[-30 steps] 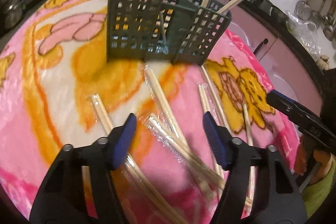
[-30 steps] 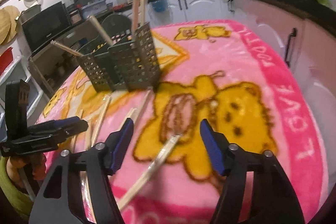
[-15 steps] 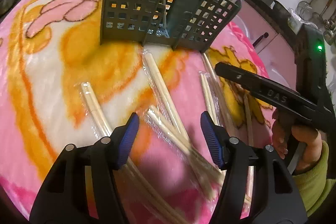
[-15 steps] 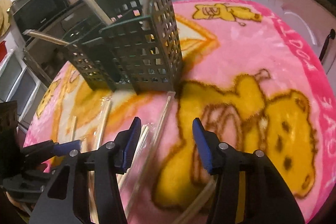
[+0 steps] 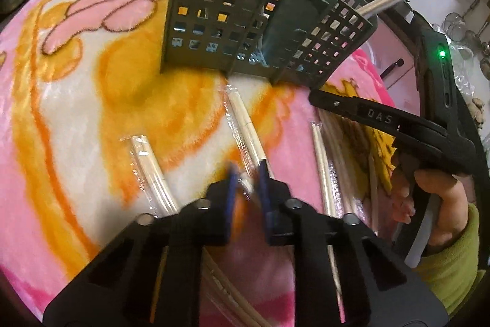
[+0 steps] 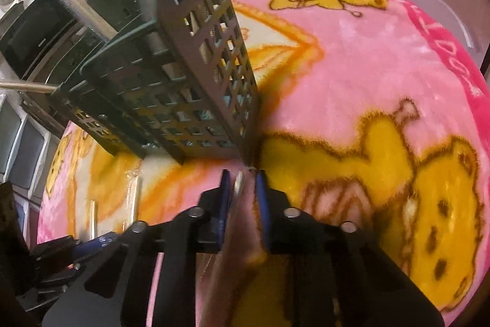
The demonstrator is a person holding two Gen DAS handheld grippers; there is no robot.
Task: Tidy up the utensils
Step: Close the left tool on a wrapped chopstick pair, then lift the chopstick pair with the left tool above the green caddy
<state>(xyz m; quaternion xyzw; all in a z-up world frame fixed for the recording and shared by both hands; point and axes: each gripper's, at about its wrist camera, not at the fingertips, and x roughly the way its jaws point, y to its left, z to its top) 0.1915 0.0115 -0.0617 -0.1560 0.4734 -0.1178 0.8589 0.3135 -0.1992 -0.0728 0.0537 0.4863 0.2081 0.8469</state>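
Left gripper: black plastic frame, blue finger pads, round silver screws along arms. Right gripper: same black build, blue pads; from left view its side reads "DAS", green LED lit. Right hand: bare skin, lime-green sleeve.

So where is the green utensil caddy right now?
The green utensil caddy stands upright on the pink blanket, top centre in the left wrist view, just beyond both grippers, with wrapped chopsticks lying before it.
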